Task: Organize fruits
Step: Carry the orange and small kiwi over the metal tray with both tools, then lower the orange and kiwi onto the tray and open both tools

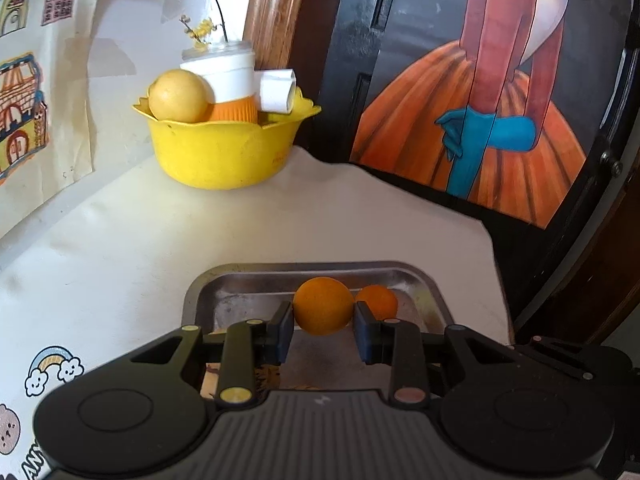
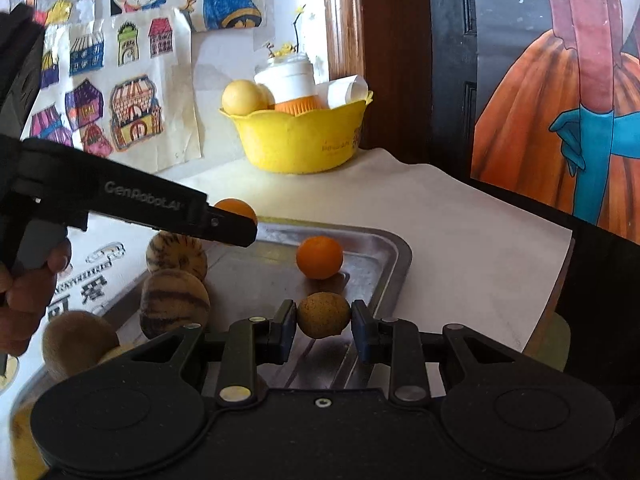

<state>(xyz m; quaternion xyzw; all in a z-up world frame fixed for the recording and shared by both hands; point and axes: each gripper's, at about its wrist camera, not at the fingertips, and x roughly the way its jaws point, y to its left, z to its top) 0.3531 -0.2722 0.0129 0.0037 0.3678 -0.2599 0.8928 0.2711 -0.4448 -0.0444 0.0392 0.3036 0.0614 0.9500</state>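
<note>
My left gripper is shut on an orange and holds it above the metal tray. A second orange sits in the tray just beyond it. In the right wrist view my right gripper is shut on a brown round fruit over the tray. The second orange lies in the tray ahead. The left gripper reaches in from the left with its orange partly hidden.
A yellow bowl at the table's far corner holds a yellow fruit, a white-and-orange jar and a paper roll. Two striped brown fruits and a fuzzy brown one sit at the tray's left side. Drawings cover the wall.
</note>
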